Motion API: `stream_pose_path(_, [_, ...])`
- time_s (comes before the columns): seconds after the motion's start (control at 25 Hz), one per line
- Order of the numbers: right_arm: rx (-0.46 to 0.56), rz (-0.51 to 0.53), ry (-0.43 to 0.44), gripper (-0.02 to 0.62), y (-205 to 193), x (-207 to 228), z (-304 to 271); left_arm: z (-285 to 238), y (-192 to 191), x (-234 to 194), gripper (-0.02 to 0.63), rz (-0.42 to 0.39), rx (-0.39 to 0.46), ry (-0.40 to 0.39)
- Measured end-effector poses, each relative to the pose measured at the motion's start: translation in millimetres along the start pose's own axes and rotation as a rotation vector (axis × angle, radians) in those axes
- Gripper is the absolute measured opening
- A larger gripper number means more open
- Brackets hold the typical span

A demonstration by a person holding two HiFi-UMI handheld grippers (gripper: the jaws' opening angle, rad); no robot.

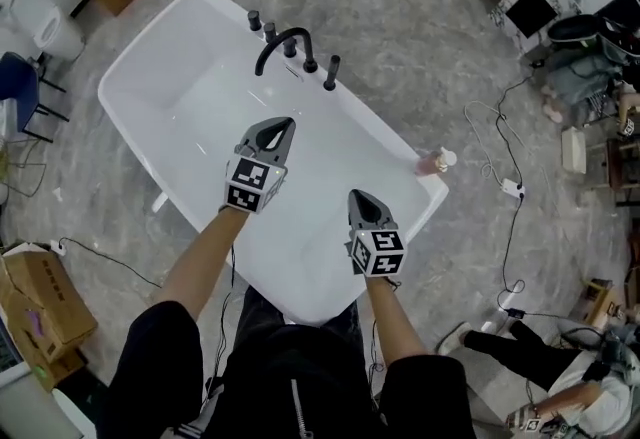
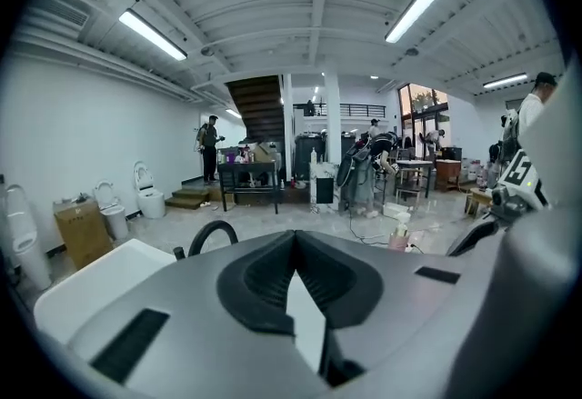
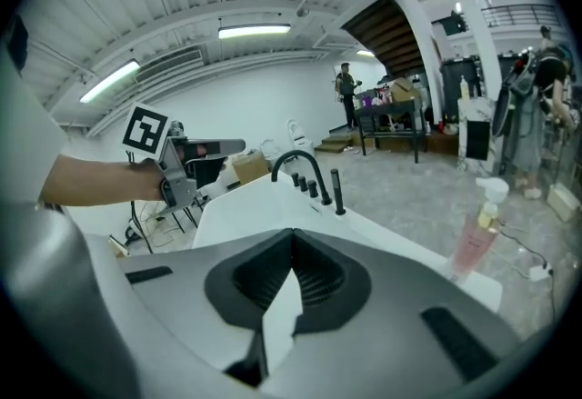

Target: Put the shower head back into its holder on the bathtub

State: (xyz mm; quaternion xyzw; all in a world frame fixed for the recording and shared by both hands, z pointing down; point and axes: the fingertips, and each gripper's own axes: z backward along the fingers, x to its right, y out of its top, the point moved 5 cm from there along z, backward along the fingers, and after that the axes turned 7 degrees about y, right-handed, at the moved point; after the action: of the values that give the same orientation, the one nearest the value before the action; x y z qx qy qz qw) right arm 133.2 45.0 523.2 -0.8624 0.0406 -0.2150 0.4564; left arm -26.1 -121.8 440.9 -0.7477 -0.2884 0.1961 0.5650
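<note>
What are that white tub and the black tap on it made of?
Tub: glossy white and smooth with a soft sheen, probably acrylic or enamel; the look leaves that open. Tap: matte black, likely coated metal, judging by its thin curved spout.

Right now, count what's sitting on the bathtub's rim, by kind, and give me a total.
Black faucet spout: 1
Black knobs: 3
Black shower head, standing upright: 1
Pink pump bottle: 1
Total: 6
</note>
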Motion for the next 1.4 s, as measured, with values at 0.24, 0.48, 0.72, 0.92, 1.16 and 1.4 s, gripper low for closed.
stream_pose_path(0.24, [0.082,0.098,0.017,0.009,57.8,-17.7,13.4,39.8,34.3,1.2,0.024,-0.003,0.041,0.012])
stream_pose_path(0.48, [0.177,0.179,0.013,0.009,118.6,-27.1,29.2,66.6,76.7,-9.0,0.023,0.04,0.117,0.076])
stream_pose_path(0.72, [0.278,0.221,-0.008,0.009,162.0,-41.3,54.3,92.2,105.6,-7.4,0.024,0.09,0.162,0.095])
stream_pose_path(0.92, [0.337,0.252,-0.025,0.009,172.2,-50.2,75.2,109.6,115.1,2.5,0.025,0.091,0.195,0.097])
stream_pose_path(1.16, [0.34,0.256,-0.026,0.009,168.4,-52.2,83.0,117.1,105.2,14.6,0.025,0.087,0.183,0.088])
stream_pose_path(1.4, [0.336,0.257,-0.034,0.009,158.8,-51.5,89.2,119.1,96.8,27.1,0.025,0.083,0.182,0.068])
